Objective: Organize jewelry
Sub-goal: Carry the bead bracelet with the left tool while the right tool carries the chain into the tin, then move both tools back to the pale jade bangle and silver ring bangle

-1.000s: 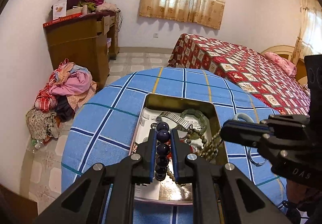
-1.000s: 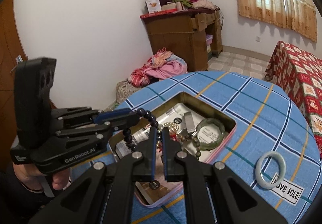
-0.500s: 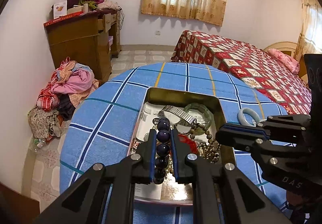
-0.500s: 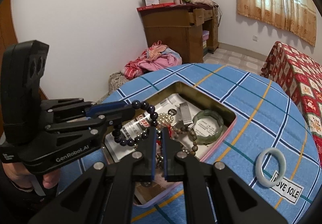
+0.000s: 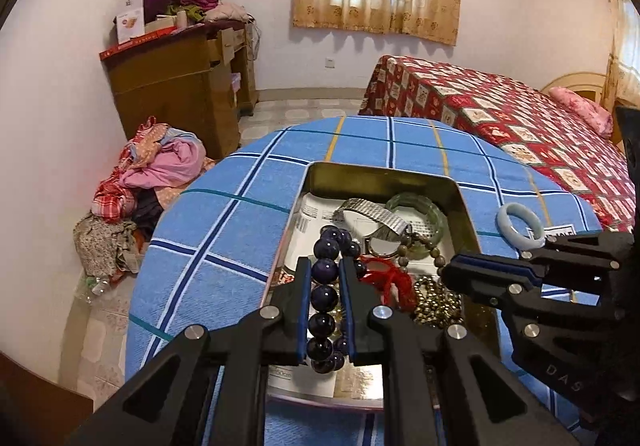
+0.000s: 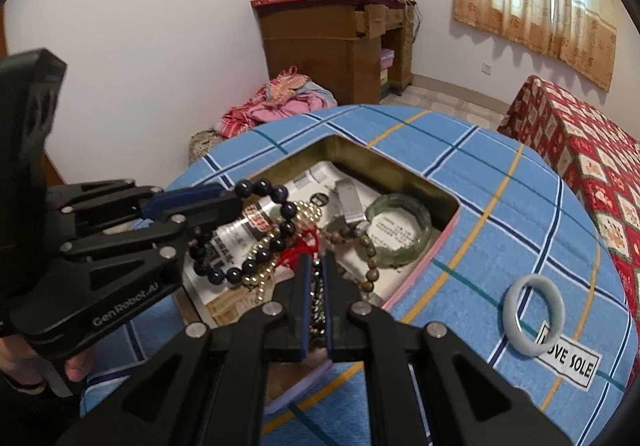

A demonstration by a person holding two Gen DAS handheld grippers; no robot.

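Observation:
An open metal tin [image 5: 384, 175] [image 6: 360, 157] on the blue checked table holds a green bangle [image 5: 436, 213] [image 6: 420, 242], a metal watch band [image 5: 380, 213], a brown bead strand [image 6: 370, 274], red cord [image 5: 384, 278] and printed paper. Over its near left side, my left gripper [image 5: 325, 266] [image 6: 230, 197] is shut on a dark blue bead bracelet [image 5: 324, 298] [image 6: 286, 226], which hangs in a loop. My right gripper [image 6: 316, 260] [image 5: 446, 274] is low over the tin's near right part. It is shut on a gold bead chain [image 5: 436, 298] that shows in its narrow gap.
A pale bangle [image 5: 506, 226] [image 6: 516, 326] lies on the cloth right of the tin, next to a "LOVE SOLE" label [image 6: 568, 362]. A red-covered bed [image 5: 520, 117] stands to the right. A wooden desk [image 5: 172, 85] and a clothes pile [image 5: 152, 173] are on the left.
My right gripper has sunk closer to the jewelry pile in the tin. My left gripper has kept its hold on the dark bracelet and has barely moved.

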